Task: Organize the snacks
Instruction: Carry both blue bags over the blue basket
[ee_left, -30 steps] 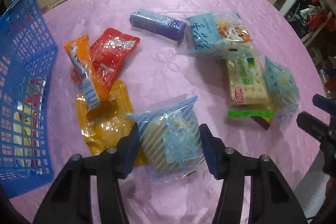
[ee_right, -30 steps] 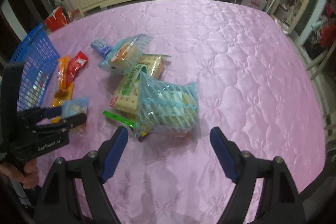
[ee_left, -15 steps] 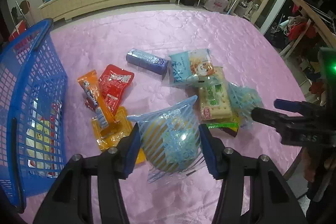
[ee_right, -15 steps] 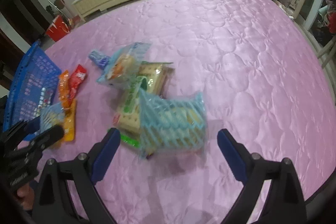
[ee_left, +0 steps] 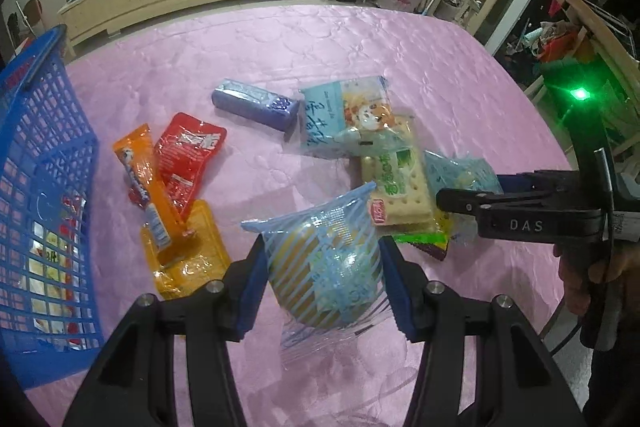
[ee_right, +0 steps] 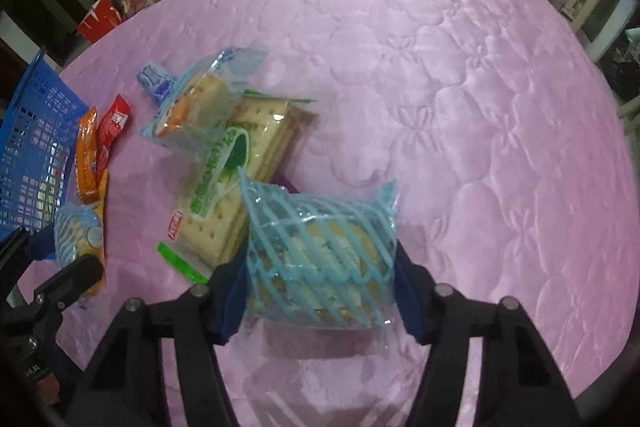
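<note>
Blue plastic lattice basket [ee_left: 38, 163] at left on quilted pink satin cloth [ee_right: 460, 87], left gripper [ee_left: 322, 281] clamped on round blue-striped crinkly bun pack [ee_left: 326, 267], right gripper [ee_right: 320, 293] closing round puffy blue-lattice clear pack [ee_right: 320, 251] w/ pads touching its sides.

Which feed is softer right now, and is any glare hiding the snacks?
Right wrist view: softer, the striped bun bag between the closing right gripper slightly smeared. Left wrist view: sharp, a green lamp flare top right, glare on the yellow pack; nothing hidden.
</note>
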Available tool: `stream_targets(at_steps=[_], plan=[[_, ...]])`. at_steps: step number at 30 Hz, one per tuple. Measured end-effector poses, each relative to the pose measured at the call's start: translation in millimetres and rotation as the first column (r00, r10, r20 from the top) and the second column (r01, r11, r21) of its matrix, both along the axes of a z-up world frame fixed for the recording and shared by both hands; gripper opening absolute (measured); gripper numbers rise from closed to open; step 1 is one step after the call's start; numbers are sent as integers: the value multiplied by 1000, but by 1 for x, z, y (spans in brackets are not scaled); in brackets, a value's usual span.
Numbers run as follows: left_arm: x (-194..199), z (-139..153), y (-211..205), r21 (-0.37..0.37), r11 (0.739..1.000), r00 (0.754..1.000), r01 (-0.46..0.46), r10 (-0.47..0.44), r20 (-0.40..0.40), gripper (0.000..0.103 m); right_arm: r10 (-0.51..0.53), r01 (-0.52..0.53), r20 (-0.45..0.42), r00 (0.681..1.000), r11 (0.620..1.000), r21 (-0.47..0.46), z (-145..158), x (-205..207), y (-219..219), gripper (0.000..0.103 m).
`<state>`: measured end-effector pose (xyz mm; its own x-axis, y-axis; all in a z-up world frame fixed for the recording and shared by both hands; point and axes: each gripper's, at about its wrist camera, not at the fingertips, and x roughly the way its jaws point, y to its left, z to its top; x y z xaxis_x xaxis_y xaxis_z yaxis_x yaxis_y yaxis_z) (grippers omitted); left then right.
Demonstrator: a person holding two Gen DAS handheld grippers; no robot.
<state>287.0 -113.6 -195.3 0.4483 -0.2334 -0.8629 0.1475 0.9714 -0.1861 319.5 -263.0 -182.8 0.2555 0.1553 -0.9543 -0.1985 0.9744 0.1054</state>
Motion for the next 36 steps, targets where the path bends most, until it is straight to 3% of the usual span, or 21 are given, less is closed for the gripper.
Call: stream_targets(at_steps=[5, 17, 24, 36], plan=[[-13, 19, 9, -26, 1000, 999, 6, -6, 32, 51, -6, 6, 71, 997, 1000, 6, 39, -22, 6, 64], [-69, 113, 54, -63, 998, 980, -21, 33, 197, 51, 87, -96, 268, 959, 995, 23, 154, -84, 66, 64], [-108, 150, 100, -32, 997, 960, -76, 82, 266, 51, 153, -180, 329, 932, 982, 55, 186, -103, 120, 64], [-140, 179, 201, 35, 981, 925, -193, 169, 340, 51, 278, -317, 368, 887, 947, 50, 203, -108, 228, 64]])
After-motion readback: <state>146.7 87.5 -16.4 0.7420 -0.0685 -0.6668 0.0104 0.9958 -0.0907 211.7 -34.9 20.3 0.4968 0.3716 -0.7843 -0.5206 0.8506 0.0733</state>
